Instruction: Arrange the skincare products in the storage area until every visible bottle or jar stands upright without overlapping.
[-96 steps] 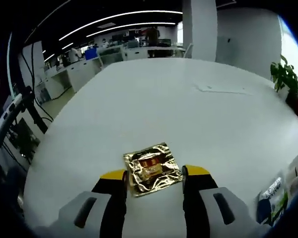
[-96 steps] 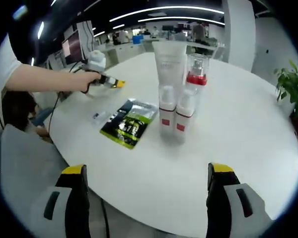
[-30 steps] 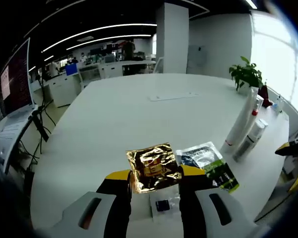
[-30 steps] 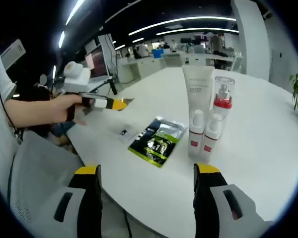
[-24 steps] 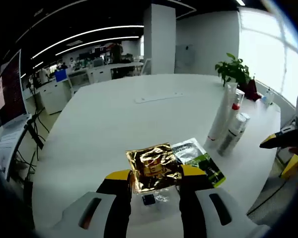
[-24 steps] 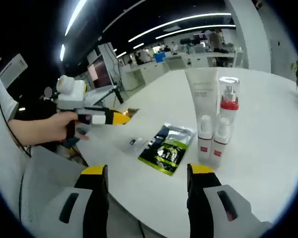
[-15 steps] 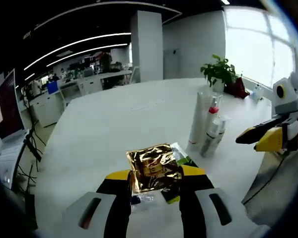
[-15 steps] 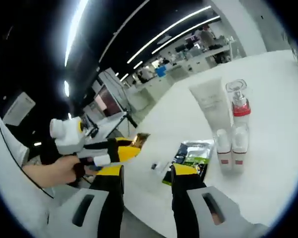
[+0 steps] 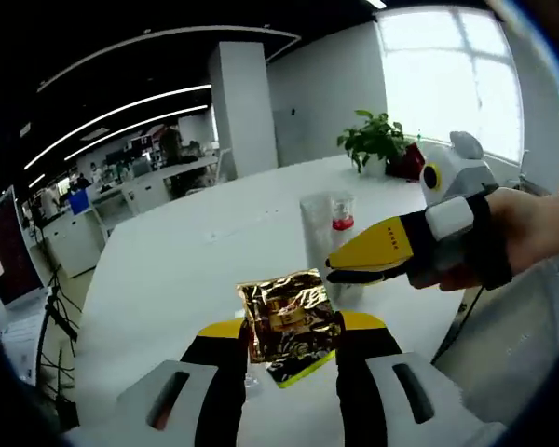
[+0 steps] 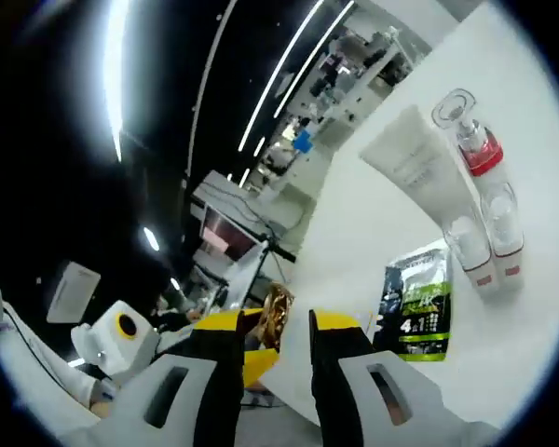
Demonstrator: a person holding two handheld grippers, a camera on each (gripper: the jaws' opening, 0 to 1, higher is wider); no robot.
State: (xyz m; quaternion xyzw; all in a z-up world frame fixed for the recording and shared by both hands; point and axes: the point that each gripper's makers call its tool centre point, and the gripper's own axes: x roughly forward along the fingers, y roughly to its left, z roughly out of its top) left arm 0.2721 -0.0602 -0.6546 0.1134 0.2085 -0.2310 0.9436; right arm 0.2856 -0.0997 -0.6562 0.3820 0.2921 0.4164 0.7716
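Note:
My left gripper (image 9: 290, 328) is shut on a crinkled gold foil sachet (image 9: 288, 315) and holds it above the white table (image 9: 168, 270). My right gripper (image 9: 333, 271), held by a hand, reaches in from the right with its tips at the sachet's upper right corner. In the right gripper view my right gripper (image 10: 276, 324) has its jaws drawn close, a narrow gap left, and the gold sachet (image 10: 278, 315) sits between them. A tall white tube (image 10: 412, 168), a red-collared spray bottle (image 10: 477, 147) and two small red-labelled bottles (image 10: 468, 250) stand upright together. A green sachet (image 10: 415, 303) lies flat beside them.
The tube (image 9: 317, 223) and spray bottle (image 9: 343, 220) stand just behind the two grippers, with the green sachet (image 9: 293, 371) under my left jaws. A potted plant (image 9: 377, 140) stands at the table's far side. Office desks and a monitor (image 10: 225, 228) lie beyond the table edge.
Both views swung toward each other. The right gripper came in to the gold sachet and its jaws narrowed from wide open to a small gap. The left gripper kept hold of the sachet.

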